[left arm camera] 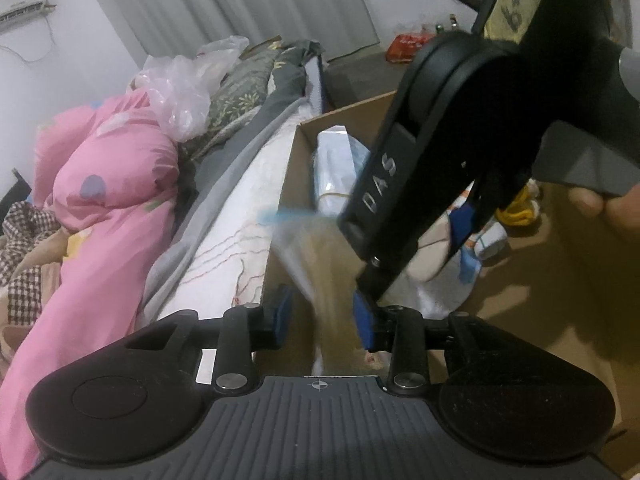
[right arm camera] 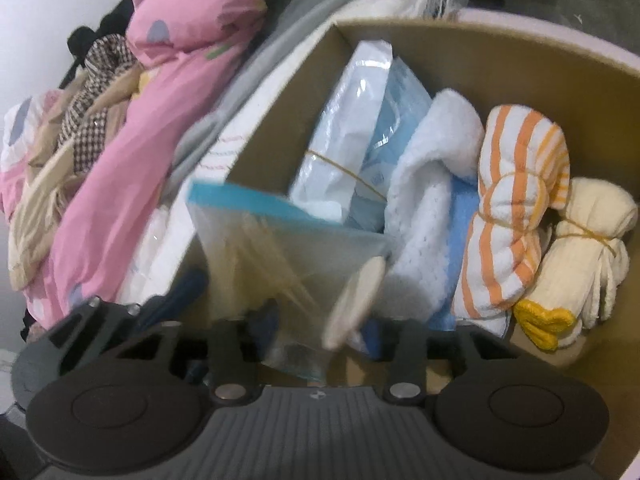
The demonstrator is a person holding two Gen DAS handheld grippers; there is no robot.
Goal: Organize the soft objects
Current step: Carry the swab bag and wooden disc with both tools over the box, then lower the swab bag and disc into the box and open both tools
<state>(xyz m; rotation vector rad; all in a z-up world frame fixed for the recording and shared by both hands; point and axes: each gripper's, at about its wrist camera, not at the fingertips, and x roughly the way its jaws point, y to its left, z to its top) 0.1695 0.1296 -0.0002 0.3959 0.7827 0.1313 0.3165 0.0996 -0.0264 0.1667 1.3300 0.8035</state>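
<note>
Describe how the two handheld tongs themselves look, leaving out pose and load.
Both are matte black. The left tongs have blue pads on black fingers, silver pivot bolts, a ribbed housing between two round discs and a small crosshair mark. The right tongs carry pale raised letters on one arm; a grey handle sits behind.

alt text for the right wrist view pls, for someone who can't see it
A clear zip bag with a blue strip hangs blurred over an open cardboard box, between the right tongs. The box holds plastic-wrapped packets, a white towel, an orange-striped bundle and a cream bundle.
</note>
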